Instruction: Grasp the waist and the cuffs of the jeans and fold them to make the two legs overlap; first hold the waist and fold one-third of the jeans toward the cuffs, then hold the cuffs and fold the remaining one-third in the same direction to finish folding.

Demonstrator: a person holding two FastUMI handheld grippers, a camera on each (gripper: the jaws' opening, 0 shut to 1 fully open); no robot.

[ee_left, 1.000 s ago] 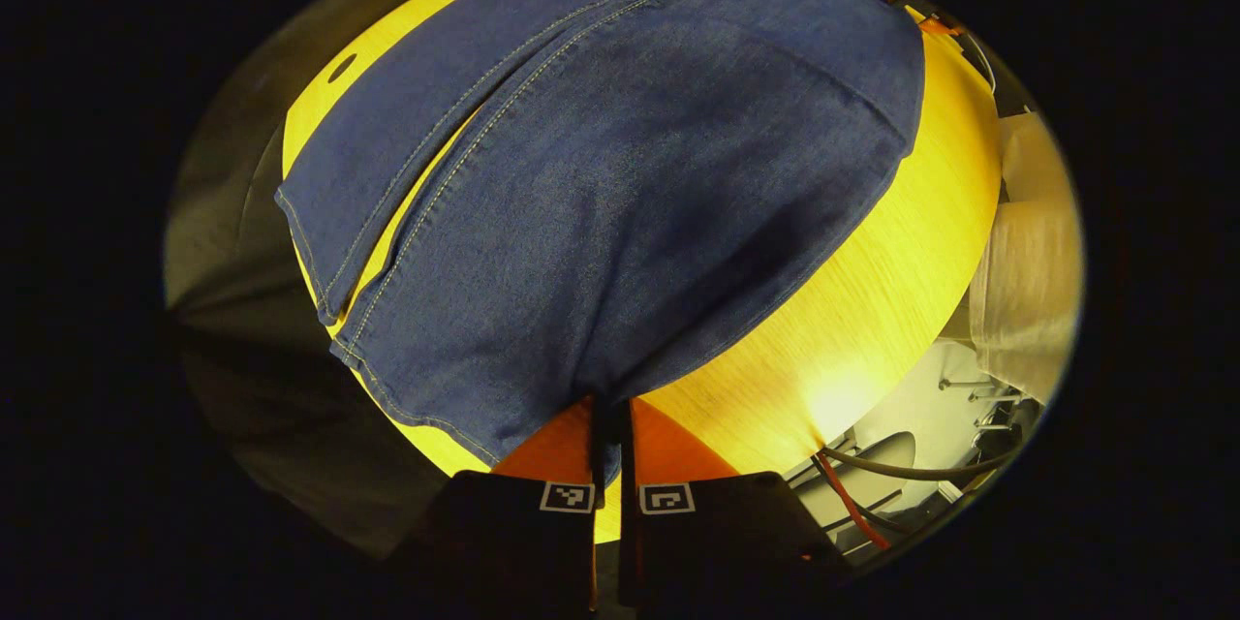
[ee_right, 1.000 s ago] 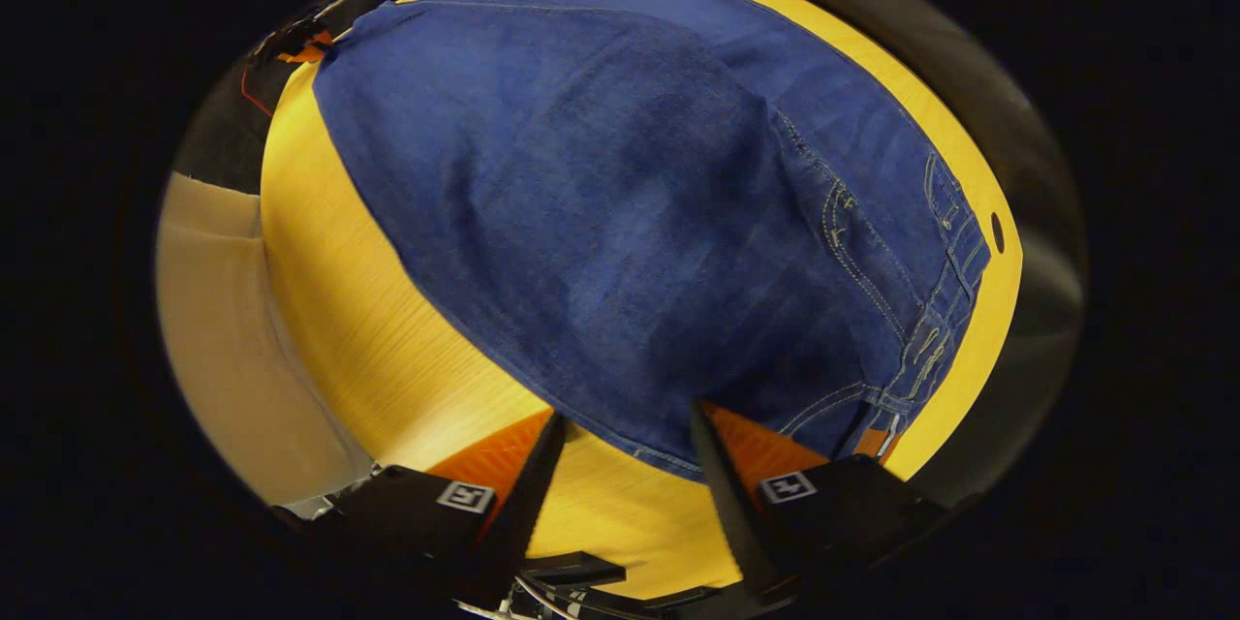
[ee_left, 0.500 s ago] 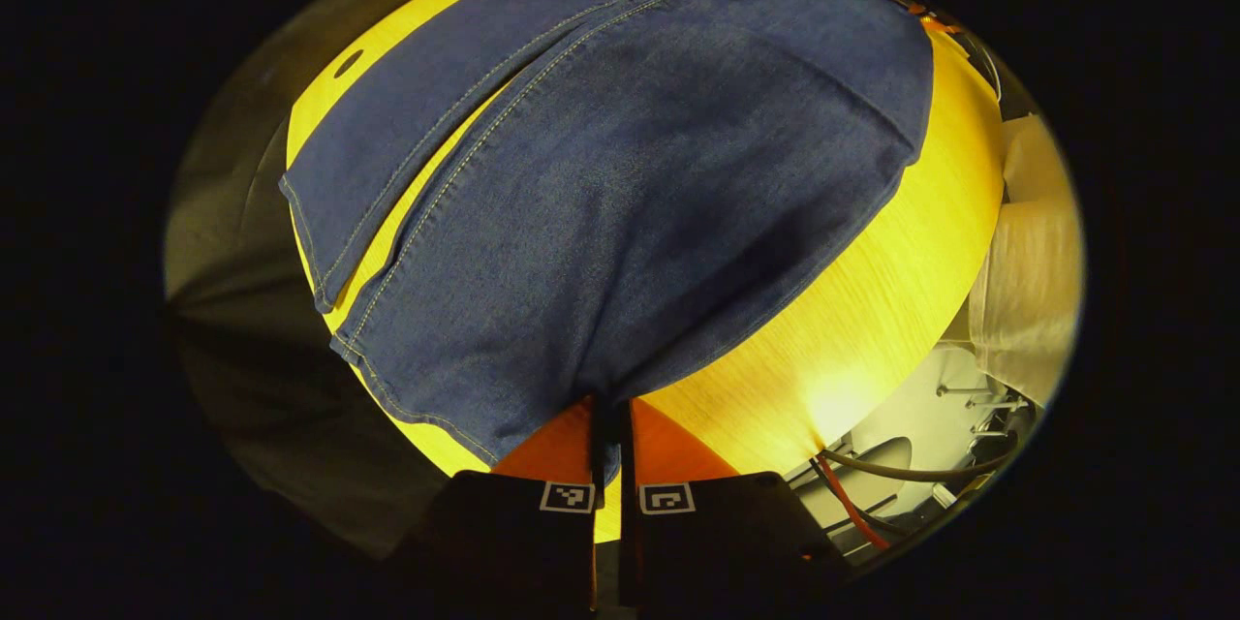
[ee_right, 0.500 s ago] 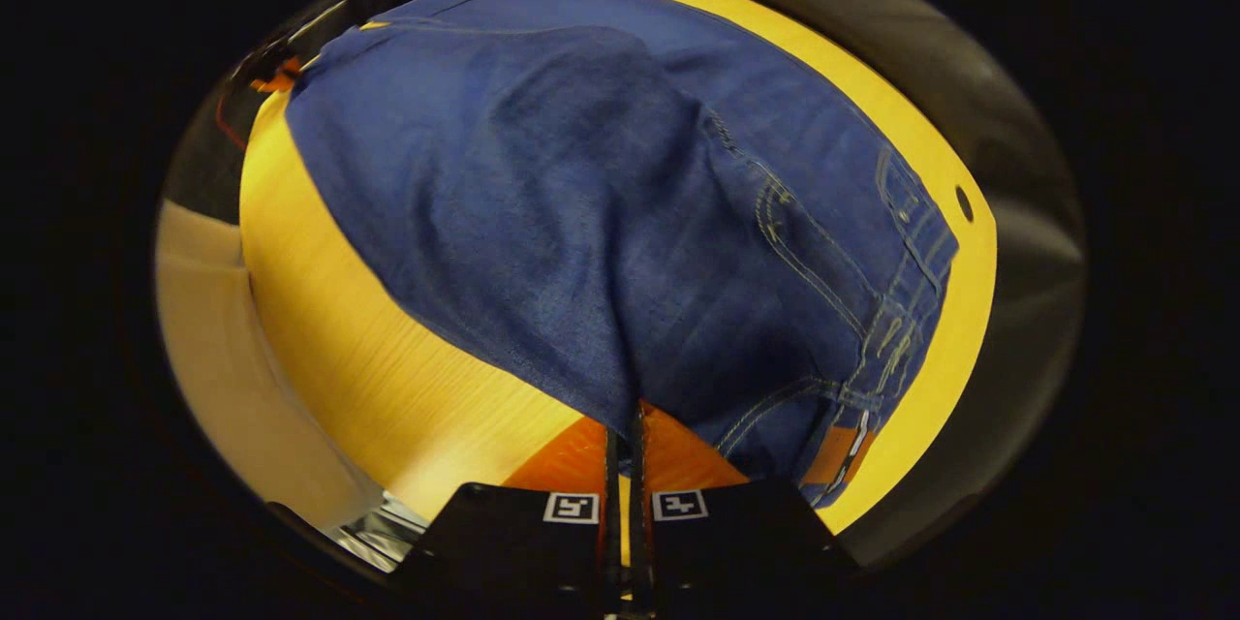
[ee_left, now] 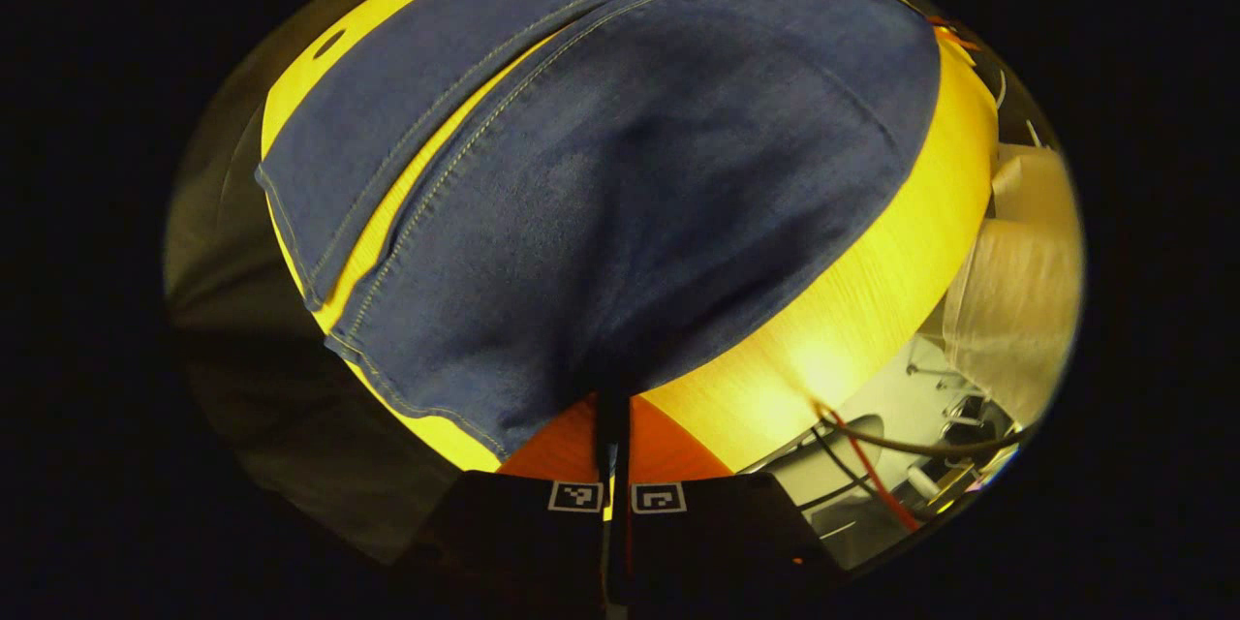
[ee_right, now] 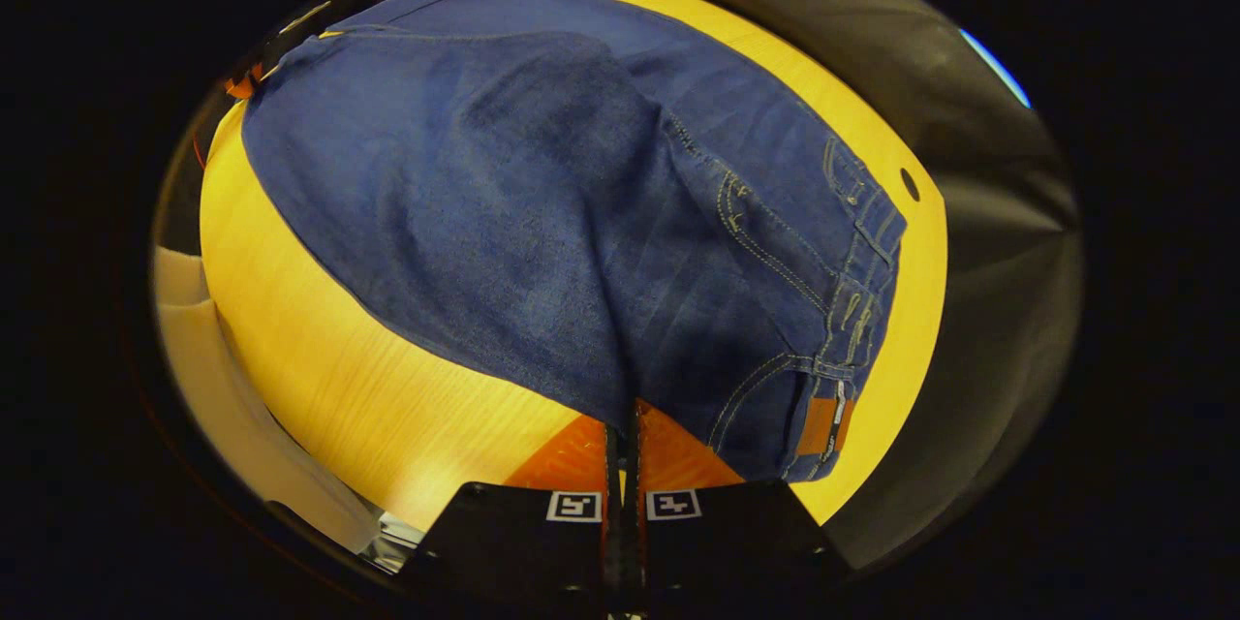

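The yellow wooden tabletop point(ee_left: 872, 310) point(ee_right: 320, 378) carries the blue jeans point(ee_left: 620, 165) point(ee_right: 523, 213), spread across most of it. In the left gripper view the two legs run from 6 toward 12 o'clock, cuffs point(ee_left: 320, 242) at 9 o'clock. In the right gripper view the waist point(ee_right: 862, 281) lies at 3 o'clock. The left tongs point(ee_left: 614, 426) are closed, pinching the near denim edge at 6 o'clock. The right tongs point(ee_right: 625, 426) are likewise clamped on the near edge beside the waist.

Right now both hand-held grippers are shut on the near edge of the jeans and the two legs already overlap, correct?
Not quite: the legs do not overlap. The left gripper view shows the jeans with their legs side by side, table showing between. Both grippers are shut.
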